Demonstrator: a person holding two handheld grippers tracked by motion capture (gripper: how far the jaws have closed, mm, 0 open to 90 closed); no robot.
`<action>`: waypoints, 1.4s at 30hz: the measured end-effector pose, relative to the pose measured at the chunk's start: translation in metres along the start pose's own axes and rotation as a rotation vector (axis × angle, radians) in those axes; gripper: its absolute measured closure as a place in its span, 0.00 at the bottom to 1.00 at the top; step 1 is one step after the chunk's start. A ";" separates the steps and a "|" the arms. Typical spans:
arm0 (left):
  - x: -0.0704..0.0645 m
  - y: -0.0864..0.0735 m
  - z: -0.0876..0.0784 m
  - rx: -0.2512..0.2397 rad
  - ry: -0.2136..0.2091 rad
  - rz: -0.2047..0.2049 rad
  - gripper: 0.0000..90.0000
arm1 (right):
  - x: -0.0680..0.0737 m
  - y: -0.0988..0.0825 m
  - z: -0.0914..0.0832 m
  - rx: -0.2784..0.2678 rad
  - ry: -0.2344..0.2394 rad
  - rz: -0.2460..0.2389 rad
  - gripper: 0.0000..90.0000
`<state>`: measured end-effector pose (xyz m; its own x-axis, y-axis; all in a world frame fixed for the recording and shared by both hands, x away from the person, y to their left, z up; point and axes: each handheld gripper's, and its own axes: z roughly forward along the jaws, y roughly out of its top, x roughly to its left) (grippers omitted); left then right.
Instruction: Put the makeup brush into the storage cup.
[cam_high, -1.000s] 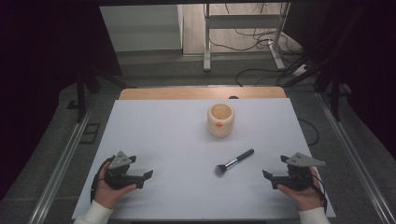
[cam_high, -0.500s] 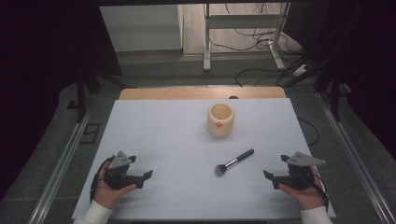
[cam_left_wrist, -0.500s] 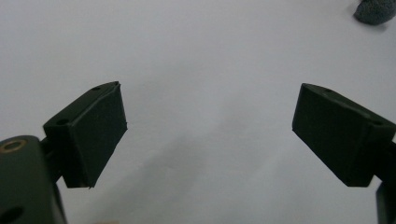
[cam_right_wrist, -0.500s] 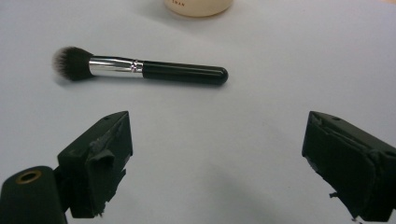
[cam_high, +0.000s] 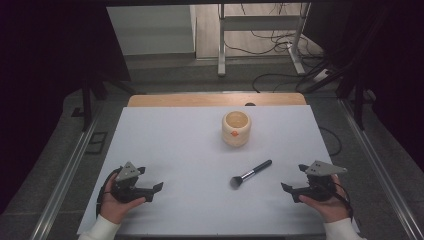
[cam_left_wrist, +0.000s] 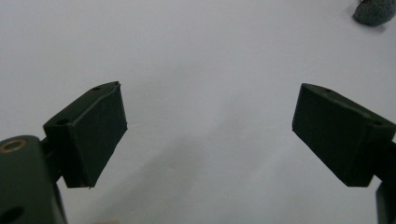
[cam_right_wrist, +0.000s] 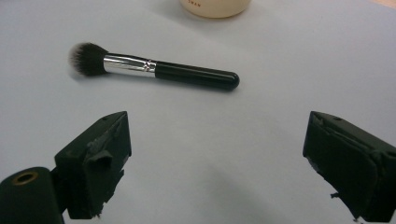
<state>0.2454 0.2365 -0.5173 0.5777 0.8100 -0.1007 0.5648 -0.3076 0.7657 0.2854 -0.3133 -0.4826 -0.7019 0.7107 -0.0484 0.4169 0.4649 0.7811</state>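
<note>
A lab-style recording space: a white table (cam_high: 175, 150) stands on grey carpet between metal floor rails (cam_high: 65, 175), with black curtains (cam_high: 45, 75) at the sides and loose cables (cam_high: 280, 35) behind.

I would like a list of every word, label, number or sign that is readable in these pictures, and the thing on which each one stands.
No text reads clearly.
Cup: a small orange mark on its side in the high view, too small to read.
Cup: small orange letters at the top edge of the right gripper view, cut off and blurred; unreadable.
Brush, table, left gripper and right gripper: no writing visible.
</note>
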 end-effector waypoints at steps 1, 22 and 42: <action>0.000 0.000 0.000 0.001 0.000 0.000 0.12 | 0.000 0.000 0.000 0.001 0.005 -0.003 0.09; 0.000 0.001 0.000 -0.001 -0.004 0.003 0.12 | -0.004 0.020 0.004 0.048 0.090 -0.121 0.09; 0.001 0.001 0.000 0.000 -0.010 -0.001 0.12 | -0.003 0.056 0.024 0.085 0.181 -0.237 0.11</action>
<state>0.2467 0.2374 -0.5164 0.5830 0.8053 -0.1072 0.5652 -0.3072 0.7657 0.3244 -0.2765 -0.4536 -0.8736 0.4750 -0.1056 0.2705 0.6545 0.7060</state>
